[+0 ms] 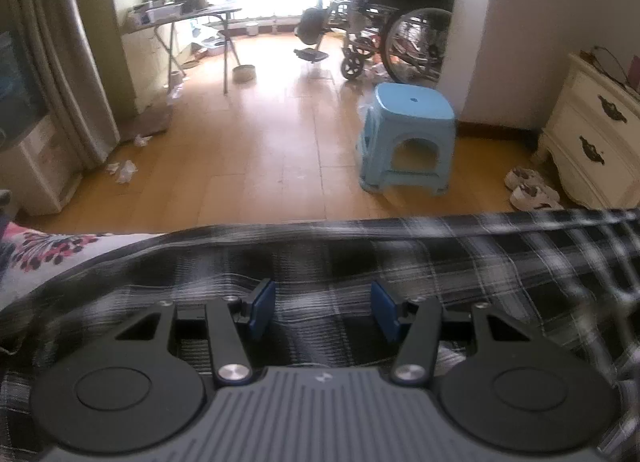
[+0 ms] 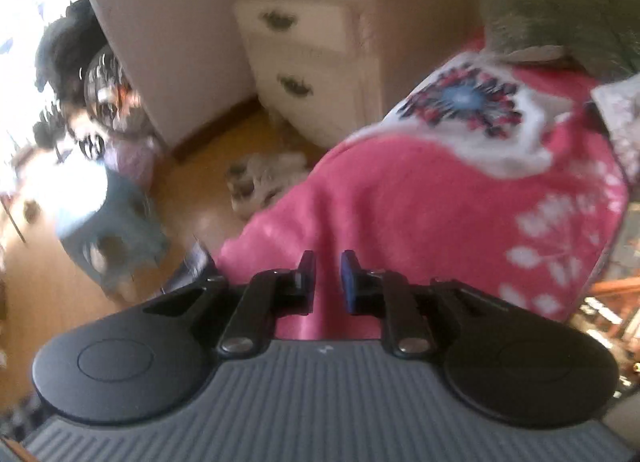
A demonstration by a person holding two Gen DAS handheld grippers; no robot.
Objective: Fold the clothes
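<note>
Left wrist view: we are hovering the gaping left claw [image 1: 323, 310] over the plaid shirt [image 1: 360, 262] at the bed's edge; right claw [image 2: 328, 276], slightly parted, is holding nothing; pinch one hem squarely

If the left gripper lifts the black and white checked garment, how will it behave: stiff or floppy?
Probably floppy: the checked garment lies in soft wrinkles over the bed edge, so it should sag around the left gripper, whose jaws stand open above it. It looks thin, likely light. The hanging part may drag.
</note>
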